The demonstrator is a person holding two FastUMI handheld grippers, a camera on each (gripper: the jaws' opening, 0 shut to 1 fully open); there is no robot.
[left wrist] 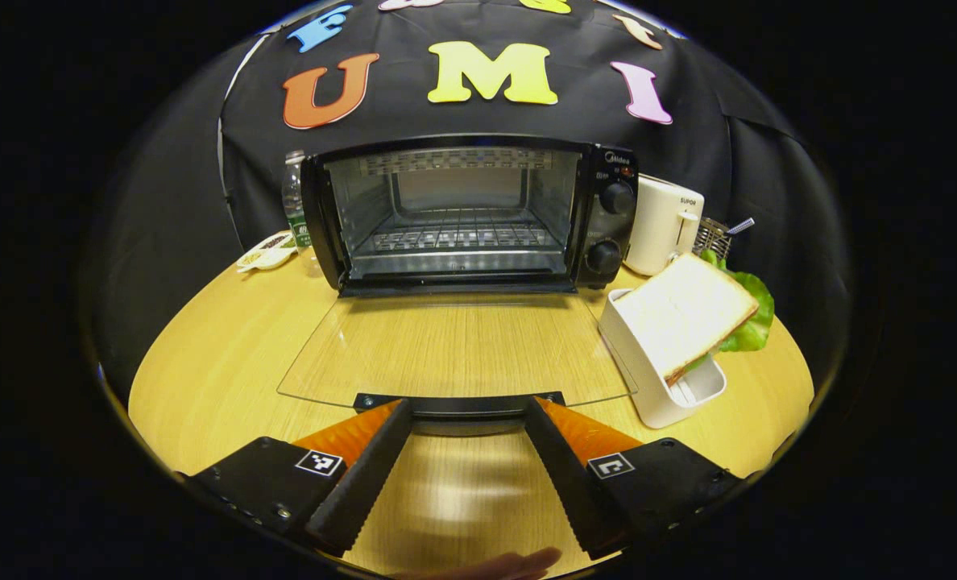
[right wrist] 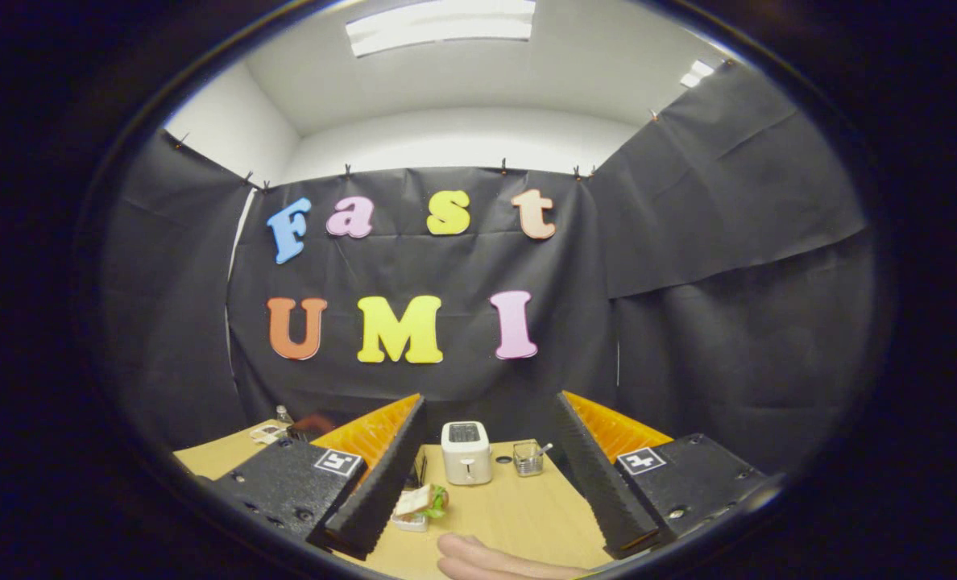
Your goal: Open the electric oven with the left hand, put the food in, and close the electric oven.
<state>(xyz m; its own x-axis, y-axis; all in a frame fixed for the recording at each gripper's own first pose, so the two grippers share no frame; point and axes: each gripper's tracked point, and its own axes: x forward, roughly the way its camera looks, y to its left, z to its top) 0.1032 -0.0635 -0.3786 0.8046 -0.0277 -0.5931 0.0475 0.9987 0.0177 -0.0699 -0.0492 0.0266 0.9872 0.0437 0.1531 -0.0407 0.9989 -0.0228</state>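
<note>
Wooden table [left wrist: 205,362], black oven [left wrist: 462,213] door [left wrist: 454,350] folded flat, sandwich [left wrist: 688,314] beside, left tongs [left wrist: 466,415] and right tongs [right wrist: 486,459] wide open, empty

Around me, black cloth walls [right wrist: 688,266] pinned along the top; white ceiling above with a lit panel light [right wrist: 440,26]. Below me, a light wood-grain table [left wrist: 205,379], glossy and reflective.

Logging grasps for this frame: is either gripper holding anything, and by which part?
Nothing is held. The left gripper is open around the oven door's handle, not clamped. The right gripper is open in the air.
</note>
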